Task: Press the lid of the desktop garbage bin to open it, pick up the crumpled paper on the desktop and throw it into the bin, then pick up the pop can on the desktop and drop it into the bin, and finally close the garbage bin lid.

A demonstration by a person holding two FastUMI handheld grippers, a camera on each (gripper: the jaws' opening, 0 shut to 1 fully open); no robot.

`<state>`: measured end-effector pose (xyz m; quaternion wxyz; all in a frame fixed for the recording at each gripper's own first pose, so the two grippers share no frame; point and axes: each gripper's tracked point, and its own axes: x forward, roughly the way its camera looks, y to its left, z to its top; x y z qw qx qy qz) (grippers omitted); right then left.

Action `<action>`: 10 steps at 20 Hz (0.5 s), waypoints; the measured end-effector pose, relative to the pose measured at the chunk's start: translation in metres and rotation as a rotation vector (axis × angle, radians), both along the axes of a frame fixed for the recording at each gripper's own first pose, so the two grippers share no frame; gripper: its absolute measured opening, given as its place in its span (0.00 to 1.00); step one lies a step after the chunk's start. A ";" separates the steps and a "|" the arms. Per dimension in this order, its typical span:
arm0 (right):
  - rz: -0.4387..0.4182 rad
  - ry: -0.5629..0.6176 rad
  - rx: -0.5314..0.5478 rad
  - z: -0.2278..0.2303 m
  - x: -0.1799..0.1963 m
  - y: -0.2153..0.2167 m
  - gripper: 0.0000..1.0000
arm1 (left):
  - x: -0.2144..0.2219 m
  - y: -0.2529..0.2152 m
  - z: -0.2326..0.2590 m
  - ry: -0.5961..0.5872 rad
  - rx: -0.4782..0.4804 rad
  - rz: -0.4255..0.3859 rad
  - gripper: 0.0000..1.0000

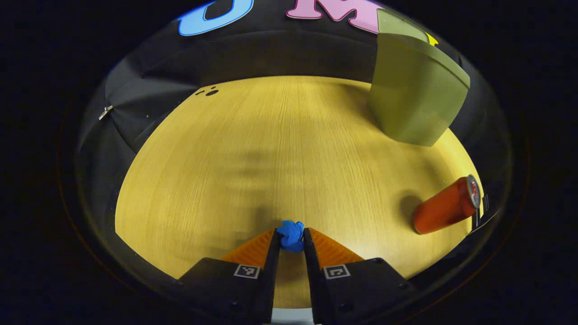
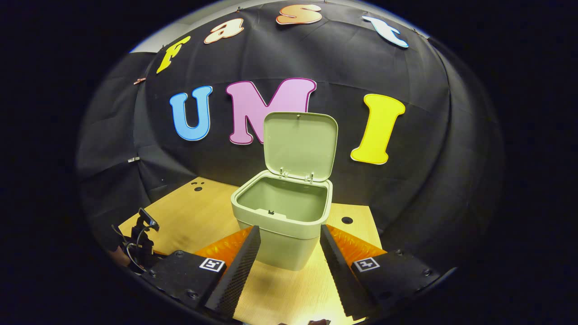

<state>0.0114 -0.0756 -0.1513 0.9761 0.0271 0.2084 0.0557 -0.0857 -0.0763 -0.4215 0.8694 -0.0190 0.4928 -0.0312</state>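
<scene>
In the left gripper view my left gripper (image 1: 291, 237) is shut on a blue crumpled paper (image 1: 291, 234), pinched between the fingertips just above the wooden desktop (image 1: 271, 149). A red pop can (image 1: 445, 206) lies on its side at the right. The green bin (image 1: 417, 90) stands at the upper right. In the right gripper view the green bin (image 2: 284, 221) stands straight ahead, its lid (image 2: 300, 144) raised upright and its inside bare. My right gripper (image 2: 289, 239) is open, its fingers on either side of the bin's front, a short way from it.
The other gripper's rear, with cables, shows at the lower left of the right gripper view (image 2: 142, 243). Small dark holes mark the desktop (image 2: 347, 220) near the bin. Black cloth walls close in the desk's far and side edges.
</scene>
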 end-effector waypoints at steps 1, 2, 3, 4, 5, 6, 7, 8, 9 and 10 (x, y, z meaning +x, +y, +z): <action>0.002 0.001 0.001 0.000 0.001 0.001 0.88 | 0.005 -0.003 0.010 -0.020 -0.015 0.000 0.41; 0.005 0.000 0.000 -0.001 0.002 0.002 0.88 | 0.009 -0.006 0.021 -0.041 -0.028 0.004 0.36; 0.010 -0.002 0.000 -0.001 0.003 0.003 0.88 | 0.015 -0.008 0.034 -0.063 -0.041 0.010 0.34; 0.014 -0.006 -0.001 0.000 0.004 0.004 0.88 | 0.020 -0.011 0.046 -0.088 -0.055 0.017 0.32; 0.018 -0.008 -0.001 0.000 0.005 0.005 0.88 | 0.028 -0.015 0.059 -0.113 -0.067 0.021 0.36; 0.020 -0.009 -0.001 -0.001 0.006 0.005 0.88 | 0.035 -0.018 0.073 -0.143 -0.077 0.023 0.32; 0.022 -0.009 0.001 -0.001 0.007 0.006 0.88 | 0.043 -0.021 0.091 -0.176 -0.084 0.023 0.36; 0.023 -0.010 0.004 -0.001 0.007 0.006 0.88 | 0.051 -0.024 0.106 -0.209 -0.092 0.020 0.32; 0.024 -0.011 0.008 -0.001 0.009 0.007 0.88 | 0.058 -0.026 0.119 -0.243 -0.095 0.015 0.32; 0.024 -0.014 0.010 -0.001 0.010 0.007 0.88 | 0.071 -0.028 0.140 -0.278 -0.103 0.007 0.32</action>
